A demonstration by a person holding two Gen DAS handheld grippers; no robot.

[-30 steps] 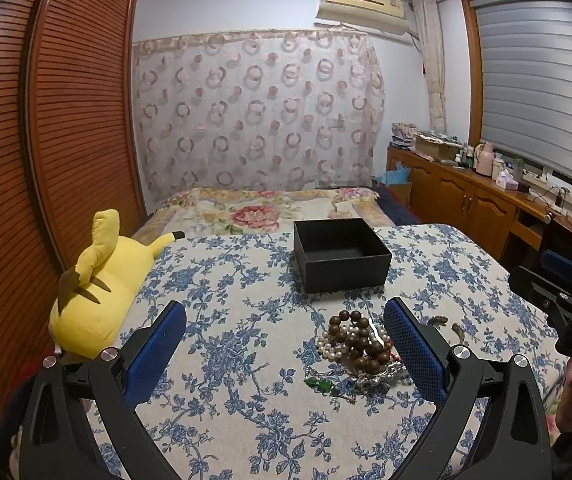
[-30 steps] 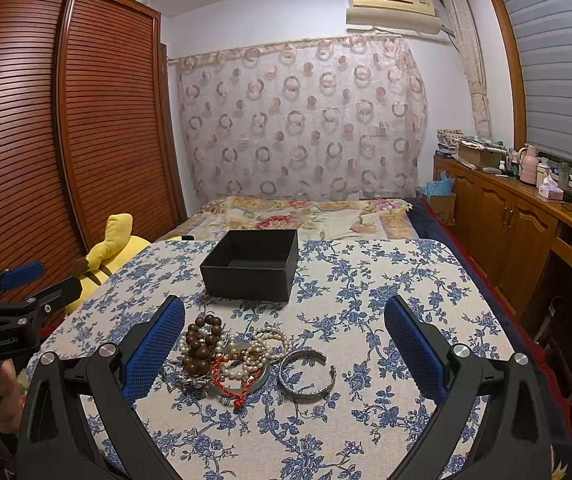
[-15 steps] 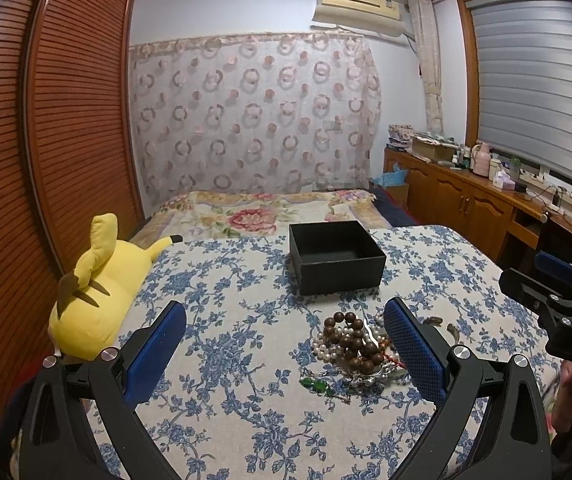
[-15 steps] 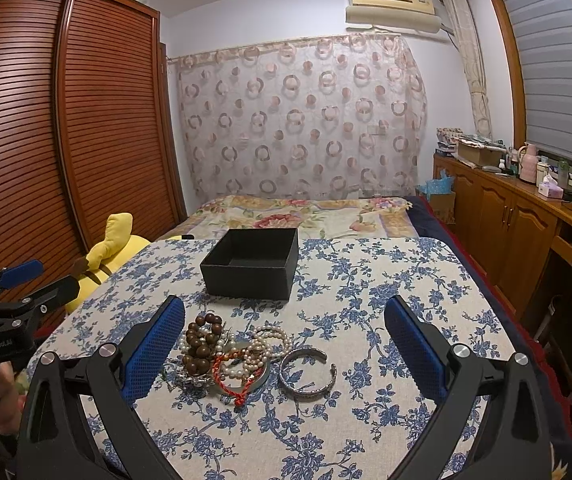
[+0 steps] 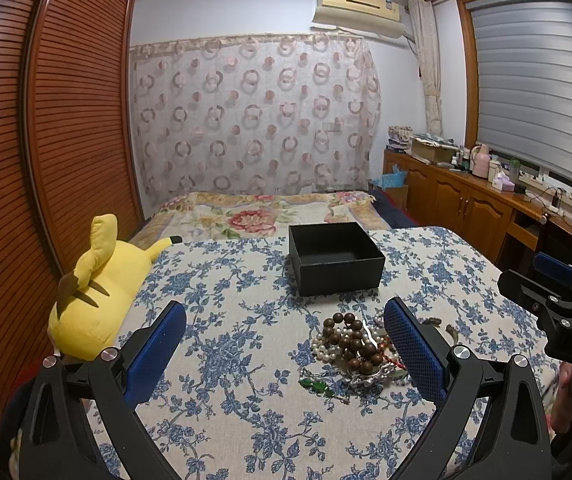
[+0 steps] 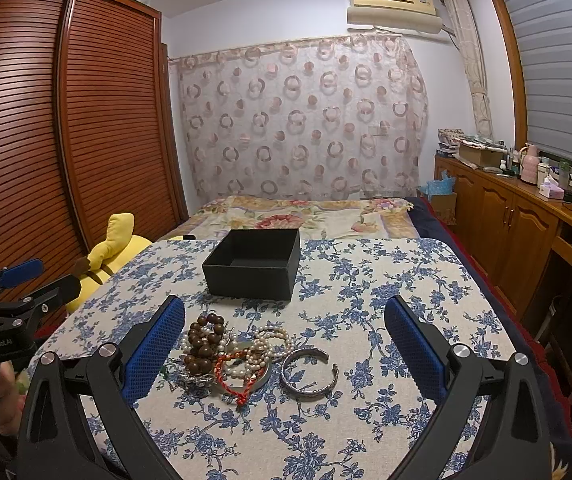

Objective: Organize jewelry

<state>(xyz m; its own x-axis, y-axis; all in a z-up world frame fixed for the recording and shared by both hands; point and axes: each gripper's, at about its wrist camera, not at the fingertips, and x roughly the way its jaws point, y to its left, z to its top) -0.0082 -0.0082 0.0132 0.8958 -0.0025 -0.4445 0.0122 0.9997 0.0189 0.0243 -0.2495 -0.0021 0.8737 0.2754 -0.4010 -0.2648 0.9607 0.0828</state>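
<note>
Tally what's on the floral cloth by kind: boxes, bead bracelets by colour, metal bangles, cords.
Black box: 1
Brown wooden bead bracelet: 1
White pearl bracelets: at least 1; the strands overlap, so the exact count is unclear
Silver open bangle: 1
Red cord bracelet: 1
Green bead piece: 1
Total: at least 6

Home bedroom. Bed with floral quilt [image 5: 261, 212] at 12 o'clock, louvred wooden wardrobe [image 5: 65, 120] at 9, circle-print curtain [image 6: 302, 120] behind, wall air conditioner [image 6: 394, 4] up top, yellow plush toy [image 5: 97, 296], cluttered wooden sideboard [image 6: 518, 208] at 3.
</note>
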